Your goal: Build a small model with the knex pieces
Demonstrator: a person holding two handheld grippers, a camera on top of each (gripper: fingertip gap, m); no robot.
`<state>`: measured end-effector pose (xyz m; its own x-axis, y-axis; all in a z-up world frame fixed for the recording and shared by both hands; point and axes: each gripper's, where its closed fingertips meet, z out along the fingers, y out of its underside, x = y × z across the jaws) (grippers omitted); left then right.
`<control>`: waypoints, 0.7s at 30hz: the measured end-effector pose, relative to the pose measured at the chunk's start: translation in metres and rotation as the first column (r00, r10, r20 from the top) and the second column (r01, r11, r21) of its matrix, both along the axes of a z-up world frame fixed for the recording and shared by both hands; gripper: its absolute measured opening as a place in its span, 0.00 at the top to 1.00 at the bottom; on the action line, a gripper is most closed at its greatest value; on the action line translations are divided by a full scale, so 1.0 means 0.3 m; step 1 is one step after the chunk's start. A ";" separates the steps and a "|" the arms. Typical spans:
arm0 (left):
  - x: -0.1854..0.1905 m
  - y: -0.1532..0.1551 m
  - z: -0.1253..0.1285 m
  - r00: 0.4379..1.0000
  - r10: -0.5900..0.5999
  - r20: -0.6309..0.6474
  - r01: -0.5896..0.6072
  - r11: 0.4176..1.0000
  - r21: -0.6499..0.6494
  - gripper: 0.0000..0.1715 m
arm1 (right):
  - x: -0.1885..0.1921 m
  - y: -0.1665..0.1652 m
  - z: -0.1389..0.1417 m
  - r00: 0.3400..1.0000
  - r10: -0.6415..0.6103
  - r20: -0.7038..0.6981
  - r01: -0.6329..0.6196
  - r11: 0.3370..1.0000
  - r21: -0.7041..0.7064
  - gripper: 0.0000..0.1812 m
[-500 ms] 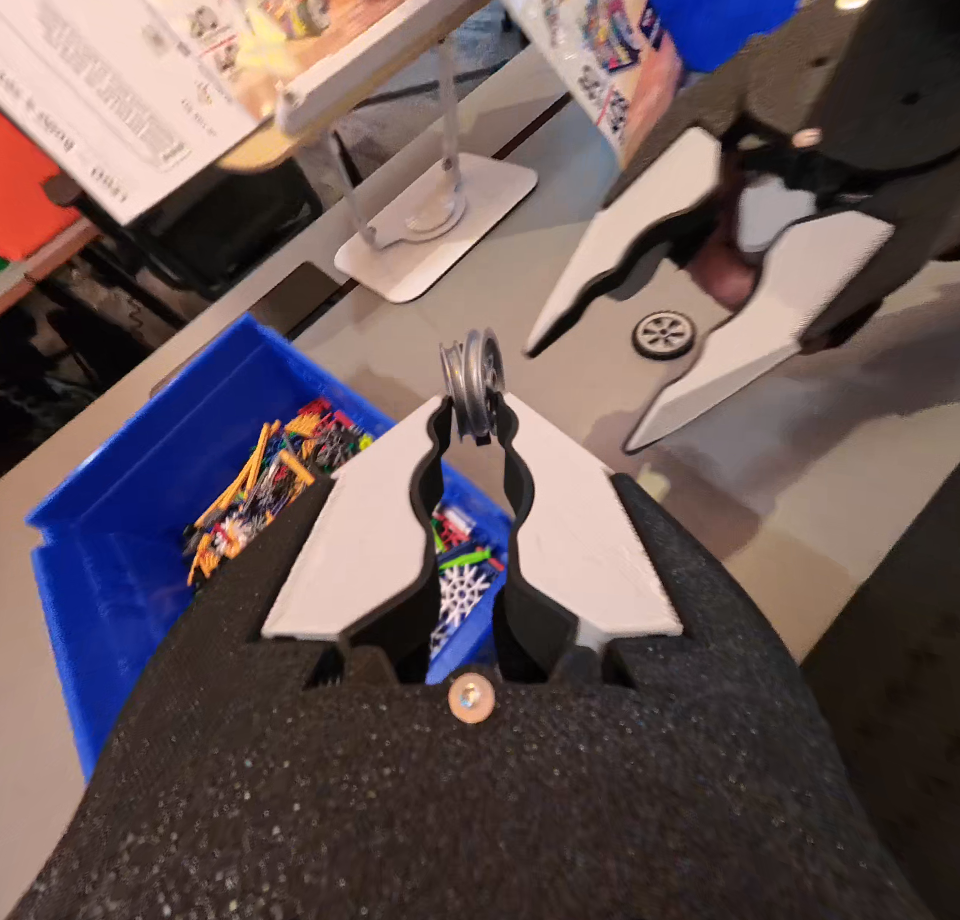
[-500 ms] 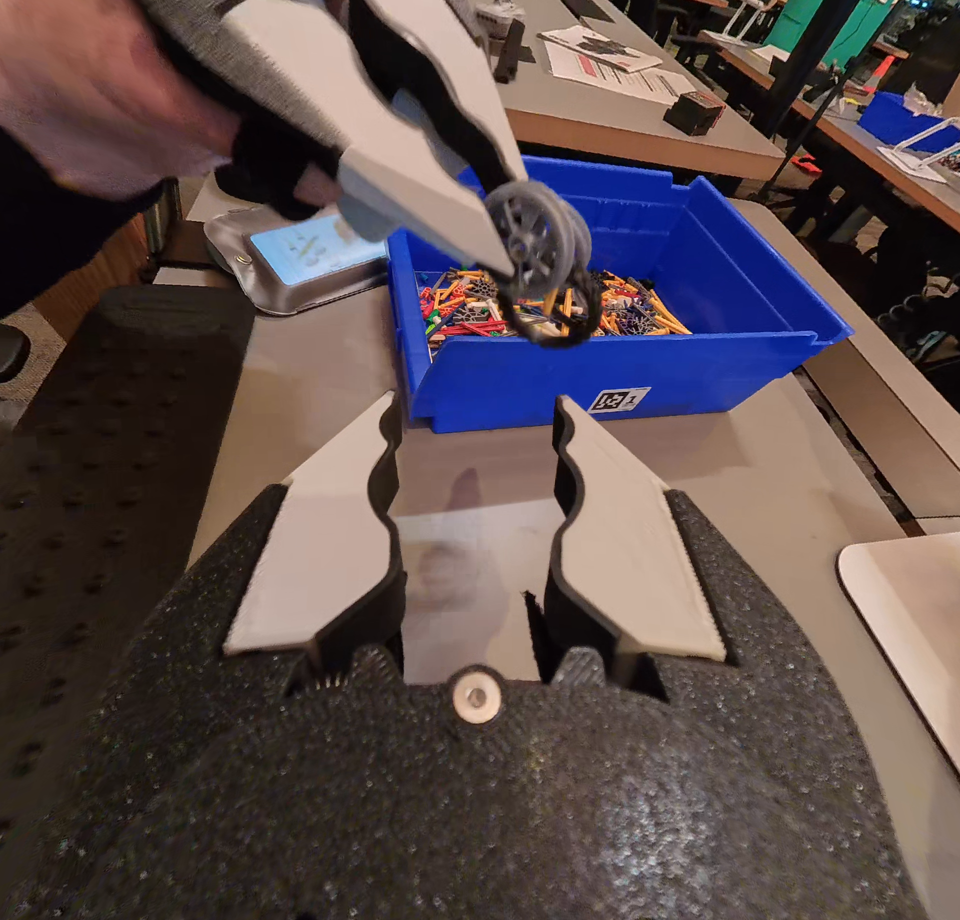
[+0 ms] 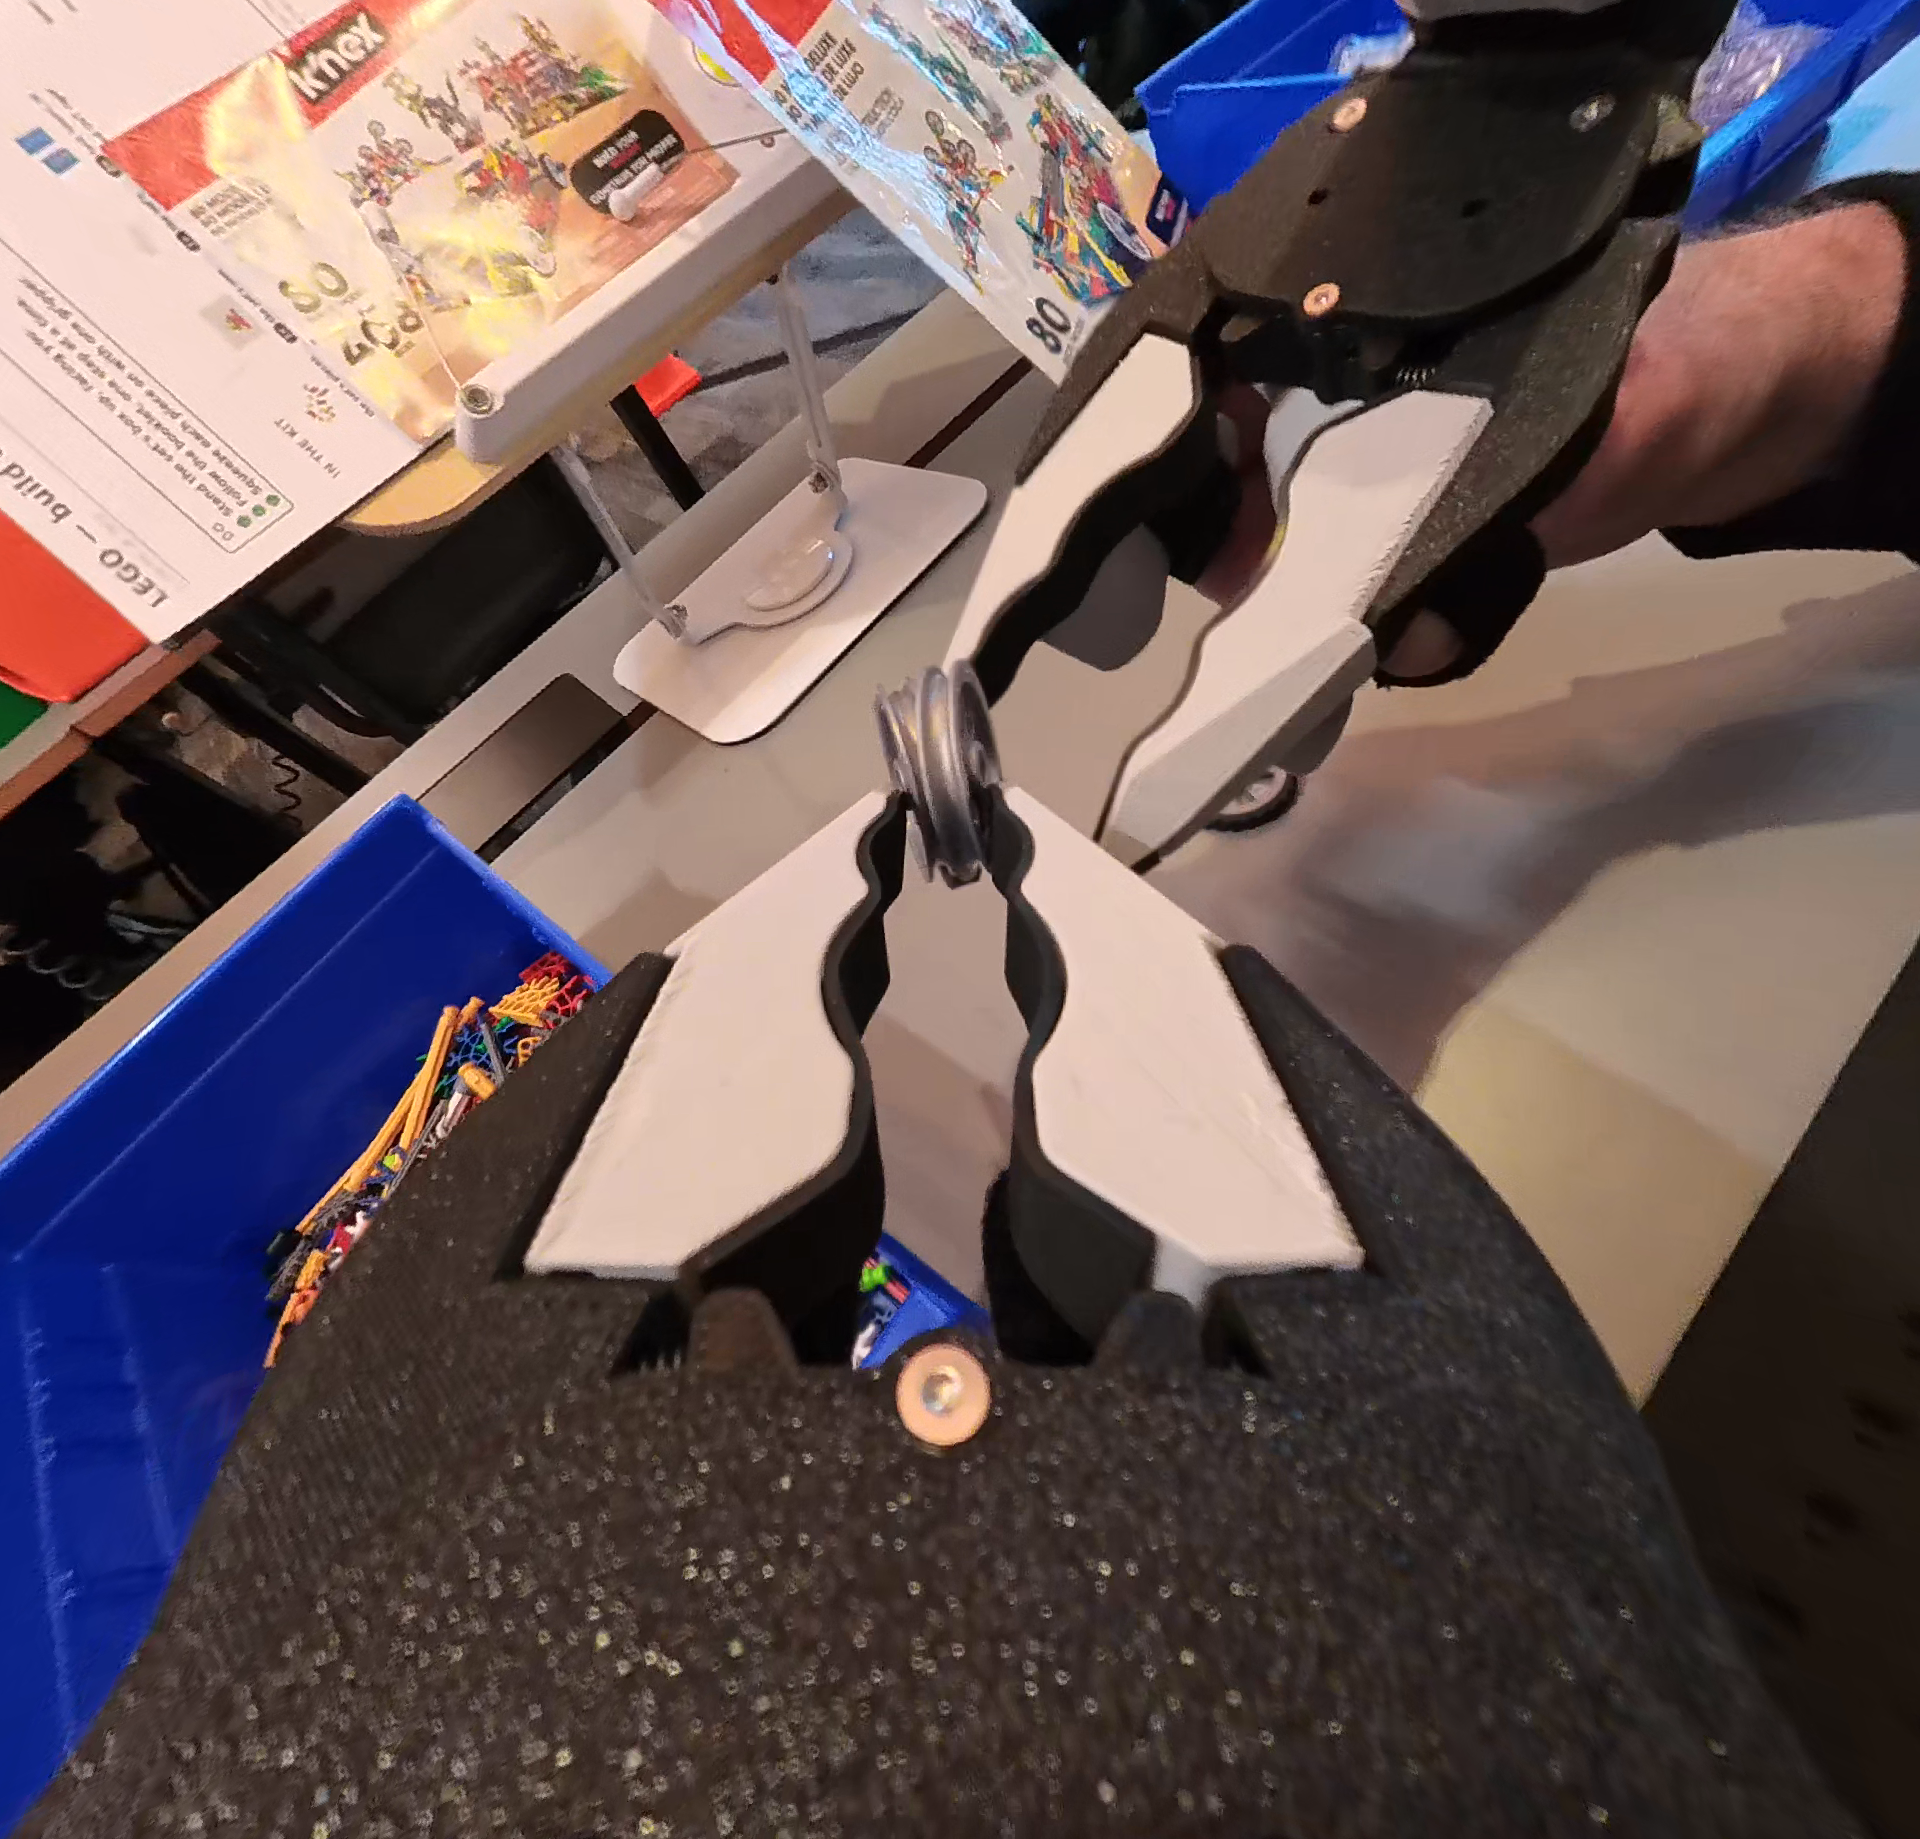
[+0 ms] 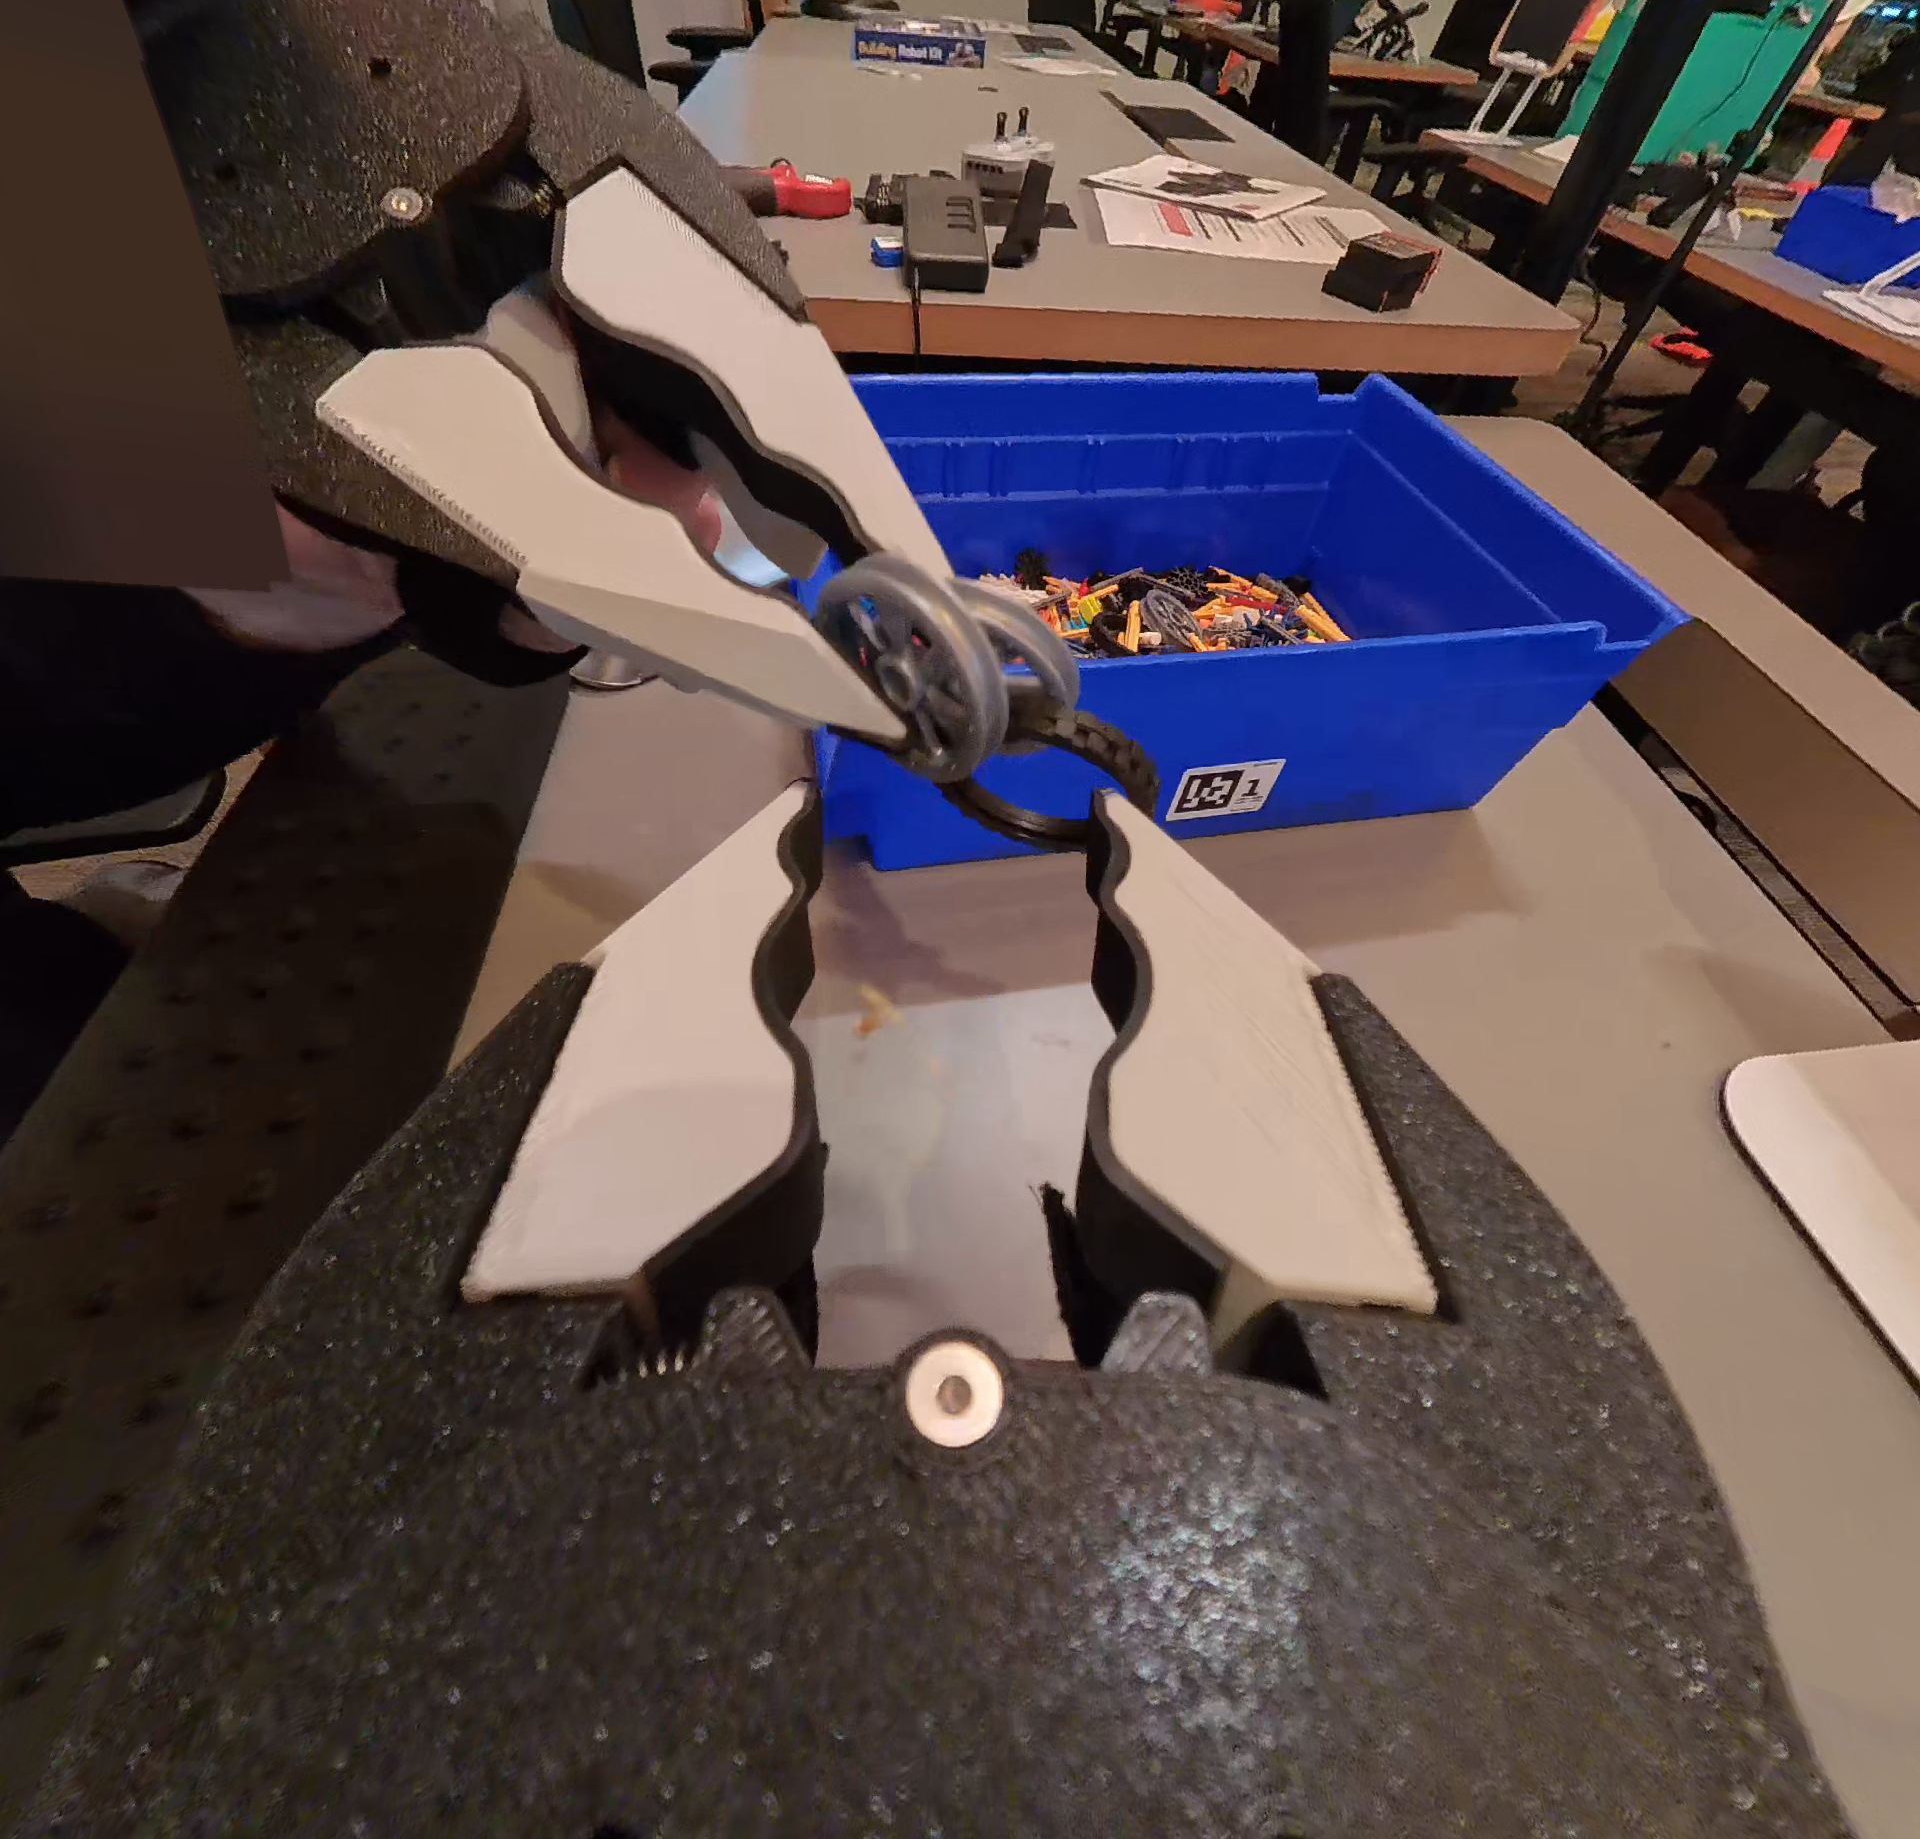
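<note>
My left gripper (image 3: 948, 813) is shut on a grey double wheel hub (image 3: 940, 761), held edge-on at its fingertips above the grey table (image 3: 1558, 958). In the right wrist view the same hub (image 4: 930, 683) shows in the left gripper (image 4: 894, 724), with a black tyre ring (image 4: 1091, 766) hanging loose below it. My right gripper (image 4: 956, 807) is open and empty, its jaws spread just under the hub and tyre; the tyre nearly touches its right fingertip. It also shows in the left wrist view (image 3: 1039, 750), just beyond the hub.
A blue bin (image 4: 1403, 740) with several coloured building pieces stands behind the grippers, also in the left wrist view (image 3: 208, 1114). A small tyred wheel (image 3: 1262, 792) lies on the table behind the right gripper. A white stand (image 3: 810, 584) holds printed sheets. A black perforated mat (image 4: 260, 958) lies left. The grippers are tip to tip, or close to it.
The two grippers have come closer together: the hub held by the left gripper now sits lower, just above the open right gripper's fingertips. Both grips are unchanged.
</note>
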<state>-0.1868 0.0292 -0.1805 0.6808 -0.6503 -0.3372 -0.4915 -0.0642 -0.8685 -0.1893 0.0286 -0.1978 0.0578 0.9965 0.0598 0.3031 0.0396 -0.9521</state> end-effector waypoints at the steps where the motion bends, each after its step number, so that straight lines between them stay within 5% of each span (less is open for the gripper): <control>1: -0.005 -0.001 -0.001 1.000 0.000 0.009 0.000 1.000 -0.001 0.92 | -0.003 -0.003 -0.008 1.000 0.005 0.007 -0.005 1.000 0.001 0.72; 9: -0.121 0.032 0.013 0.998 0.059 0.020 -0.059 0.998 0.003 0.93 | 0.001 0.000 -0.046 0.999 0.006 0.049 -0.006 1.000 0.014 0.72; 16: -0.317 0.044 0.064 0.986 0.159 0.041 -0.159 0.987 -0.003 0.93 | 0.012 -0.167 -0.174 0.934 0.192 0.301 -0.221 0.973 0.066 0.72; 21: -0.415 0.049 -0.007 0.980 0.193 -0.040 -0.196 0.968 -0.153 0.93 | -0.031 -0.245 -0.260 0.901 0.270 0.340 -0.293 0.956 0.016 0.72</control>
<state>-0.3113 0.0441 -0.1824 0.7923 -0.5519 -0.2602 -0.4770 -0.2942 -0.8282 -0.1986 -0.0449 -0.2757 -0.2592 0.9614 0.0921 0.5665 0.2286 -0.7917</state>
